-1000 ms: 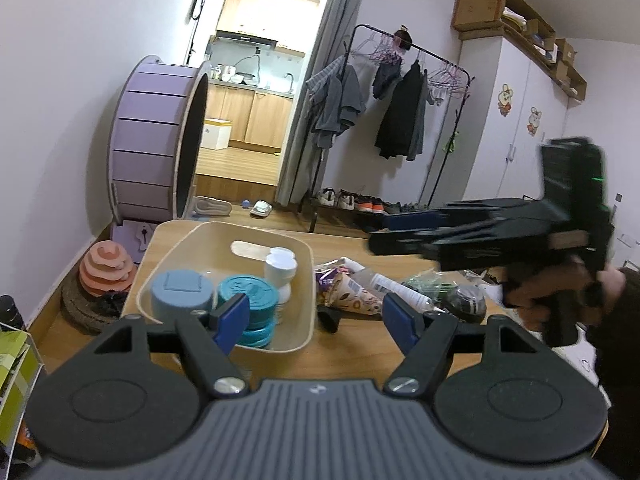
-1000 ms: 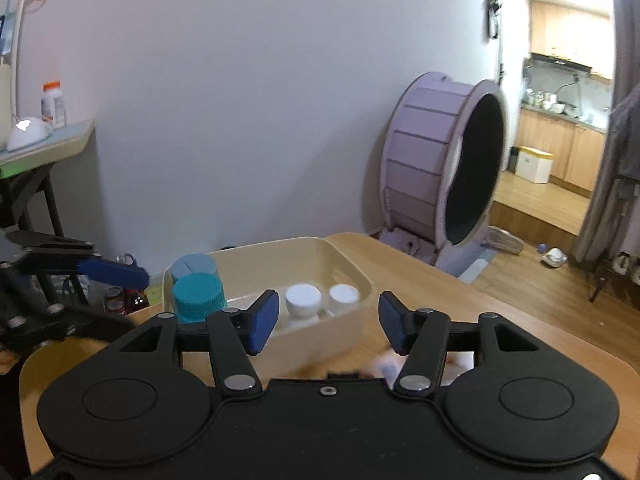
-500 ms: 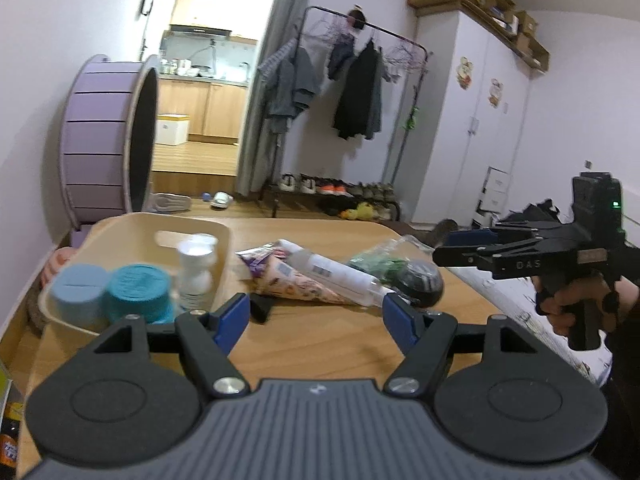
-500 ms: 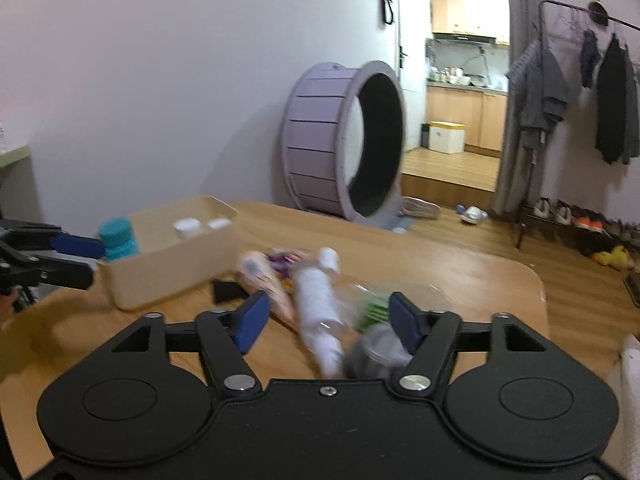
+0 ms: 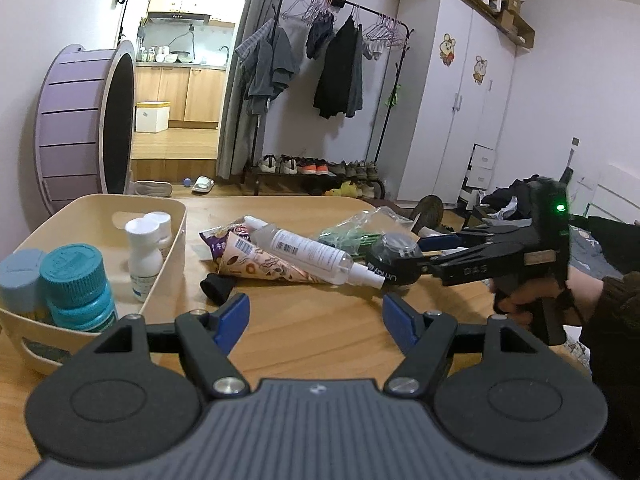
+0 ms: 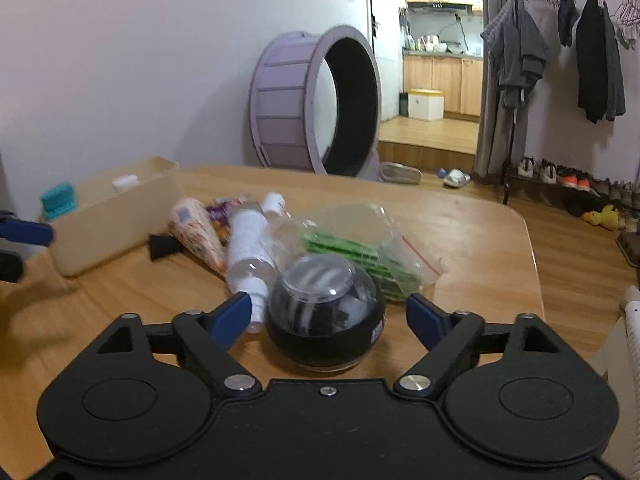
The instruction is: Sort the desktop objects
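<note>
Currently, at the left of the left wrist view, the beige bin (image 5: 176, 240) holds a teal-capped bottle (image 5: 76, 288) and white bottles (image 5: 144, 244). The left gripper (image 5: 316, 312) hovers over bare table at lower centre, jaws apart, empty. Centre: a spray bottle (image 5: 312, 256) lies across a patterned snack cone (image 5: 256, 264). Right of centre, the right gripper (image 6: 328, 312) has its jaws apart either side of the black dome-topped ball (image 6: 324, 320); contact is probably not yet made, though motion blur makes that hard to judge. To grip well: centre the pads on the ball's widest band and close squarely, keeping clear of the spray nozzle just beside it.
</note>
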Tool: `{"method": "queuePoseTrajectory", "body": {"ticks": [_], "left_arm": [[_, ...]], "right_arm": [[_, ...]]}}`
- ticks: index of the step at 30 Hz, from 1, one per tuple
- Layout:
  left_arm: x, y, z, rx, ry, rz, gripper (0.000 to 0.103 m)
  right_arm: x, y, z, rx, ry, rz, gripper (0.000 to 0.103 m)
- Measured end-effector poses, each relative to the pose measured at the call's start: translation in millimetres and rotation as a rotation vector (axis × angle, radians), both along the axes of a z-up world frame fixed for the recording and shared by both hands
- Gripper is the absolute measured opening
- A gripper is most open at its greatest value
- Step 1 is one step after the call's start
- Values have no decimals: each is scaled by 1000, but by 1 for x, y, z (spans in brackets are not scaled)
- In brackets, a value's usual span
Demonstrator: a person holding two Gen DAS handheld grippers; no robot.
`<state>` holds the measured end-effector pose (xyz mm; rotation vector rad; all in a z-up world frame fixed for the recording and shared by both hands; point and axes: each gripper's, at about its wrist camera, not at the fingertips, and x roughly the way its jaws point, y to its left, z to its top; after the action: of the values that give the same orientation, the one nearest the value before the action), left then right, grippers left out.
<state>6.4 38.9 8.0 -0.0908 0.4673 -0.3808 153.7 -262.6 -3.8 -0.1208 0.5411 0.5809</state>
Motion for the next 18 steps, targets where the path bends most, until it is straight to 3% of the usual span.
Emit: {"method": "queuePoseTrajectory", "body": {"ticks": [4, 6, 11, 18], "left_arm": [[-1, 5, 2, -13, 0, 11, 72], [-1, 6, 2, -18, -1, 13, 72], [-3, 5, 2, -18, -1, 0, 72], [-2, 1, 2, -15, 4, -11, 72]], "right_arm": [[6, -3, -8, 20, 30, 2, 82], [4, -5, -7, 35, 26, 4, 71], [-4, -8, -4, 36, 50, 8, 70], [-37, 6, 1, -35, 36, 111, 70]]}}
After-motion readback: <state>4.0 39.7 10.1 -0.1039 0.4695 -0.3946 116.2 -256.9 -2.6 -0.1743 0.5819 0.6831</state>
